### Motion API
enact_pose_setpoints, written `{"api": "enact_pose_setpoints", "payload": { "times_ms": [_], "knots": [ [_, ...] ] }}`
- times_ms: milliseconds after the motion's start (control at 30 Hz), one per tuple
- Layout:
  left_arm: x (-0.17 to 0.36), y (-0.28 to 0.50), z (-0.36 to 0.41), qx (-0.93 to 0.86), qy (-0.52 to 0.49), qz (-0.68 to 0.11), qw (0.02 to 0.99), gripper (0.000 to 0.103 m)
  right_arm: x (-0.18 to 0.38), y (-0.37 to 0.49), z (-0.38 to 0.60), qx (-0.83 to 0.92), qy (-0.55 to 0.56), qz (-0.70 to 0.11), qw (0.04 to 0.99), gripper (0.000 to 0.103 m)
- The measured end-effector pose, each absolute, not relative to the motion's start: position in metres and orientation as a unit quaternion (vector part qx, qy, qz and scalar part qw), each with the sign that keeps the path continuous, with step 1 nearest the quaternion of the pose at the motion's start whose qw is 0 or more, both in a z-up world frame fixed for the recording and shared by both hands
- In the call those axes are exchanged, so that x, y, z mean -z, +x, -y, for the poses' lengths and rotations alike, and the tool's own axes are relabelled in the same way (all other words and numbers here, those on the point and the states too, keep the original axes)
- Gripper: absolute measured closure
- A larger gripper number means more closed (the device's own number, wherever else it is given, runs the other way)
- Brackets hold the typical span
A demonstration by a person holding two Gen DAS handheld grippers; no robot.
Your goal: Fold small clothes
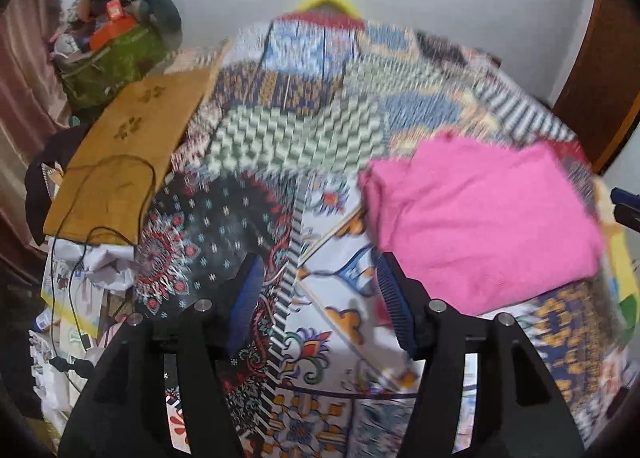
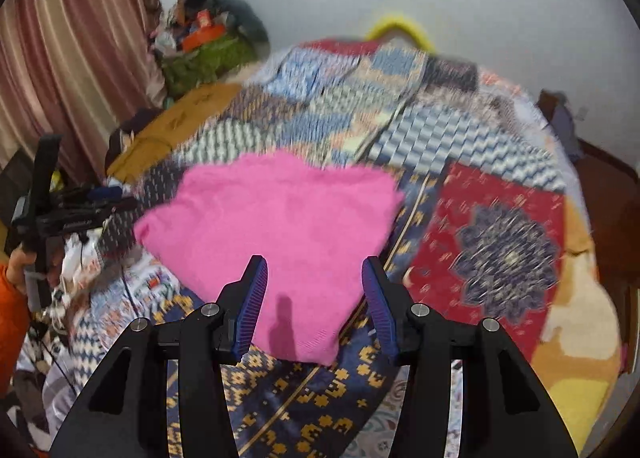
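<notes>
A pink garment (image 1: 480, 214) lies folded into a rough rectangle on the patterned bedspread (image 1: 304, 130); it also shows in the right wrist view (image 2: 272, 226). My left gripper (image 1: 316, 274) is open and empty, above the bedspread to the left of the garment. My right gripper (image 2: 314, 274) is open and empty, hovering over the garment's near edge. The left gripper (image 2: 100, 198) shows at the left of the right wrist view, beside the garment. Both views are blurred.
A mustard cloth (image 1: 128, 154) with a black cable lies on the bed's left side. A green bag (image 1: 116, 58) piled with items stands by the curtain (image 2: 72, 58). Papers and clutter (image 1: 80, 298) lie off the left edge. A wooden door (image 1: 600, 98) stands right.
</notes>
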State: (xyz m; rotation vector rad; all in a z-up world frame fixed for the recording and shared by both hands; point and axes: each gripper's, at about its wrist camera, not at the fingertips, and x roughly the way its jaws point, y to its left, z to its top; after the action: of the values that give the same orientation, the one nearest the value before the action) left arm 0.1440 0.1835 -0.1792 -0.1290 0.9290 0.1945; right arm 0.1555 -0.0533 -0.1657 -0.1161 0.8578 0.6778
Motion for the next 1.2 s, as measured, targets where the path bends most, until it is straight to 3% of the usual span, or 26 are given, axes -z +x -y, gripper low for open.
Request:
{"api": "enact_pose_setpoints", "payload": {
  "times_ms": [433, 633, 767, 867, 933, 1033, 1200],
  "knots": [
    [0.016, 0.052, -0.091, -0.038, -0.053, -0.226, 0.972, 0.045, 0.043, 0.067, 0.059, -0.341, -0.02, -0.209, 0.916, 0.058],
    [-0.012, 0.003, -0.058, -0.046, -0.024, -0.152, 0.987, 0.043, 0.021, 0.014, 0.065, -0.335, -0.019, -0.144, 0.931, 0.057],
    [-0.015, -0.019, -0.047, -0.047, -0.029, -0.127, 0.99, 0.023, 0.02, -0.009, 0.069, -0.32, -0.015, -0.118, 0.94, 0.027],
    [-0.015, -0.028, -0.044, -0.049, -0.033, -0.117, 0.991, 0.01, 0.021, -0.02, 0.071, -0.307, -0.011, -0.107, 0.946, 0.018],
    [-0.015, -0.033, -0.041, -0.054, -0.029, -0.112, 0.992, 0.006, 0.021, -0.022, 0.072, -0.299, -0.009, -0.105, 0.948, 0.015],
    [-0.014, -0.039, -0.036, -0.057, -0.023, -0.108, 0.992, 0.002, 0.023, -0.018, 0.072, -0.289, -0.004, -0.106, 0.951, 0.0],
    [-0.014, -0.042, -0.034, -0.057, -0.019, -0.104, 0.993, 0.001, 0.021, -0.021, 0.072, -0.283, -0.007, -0.1, 0.954, 0.0]
  ]
}}
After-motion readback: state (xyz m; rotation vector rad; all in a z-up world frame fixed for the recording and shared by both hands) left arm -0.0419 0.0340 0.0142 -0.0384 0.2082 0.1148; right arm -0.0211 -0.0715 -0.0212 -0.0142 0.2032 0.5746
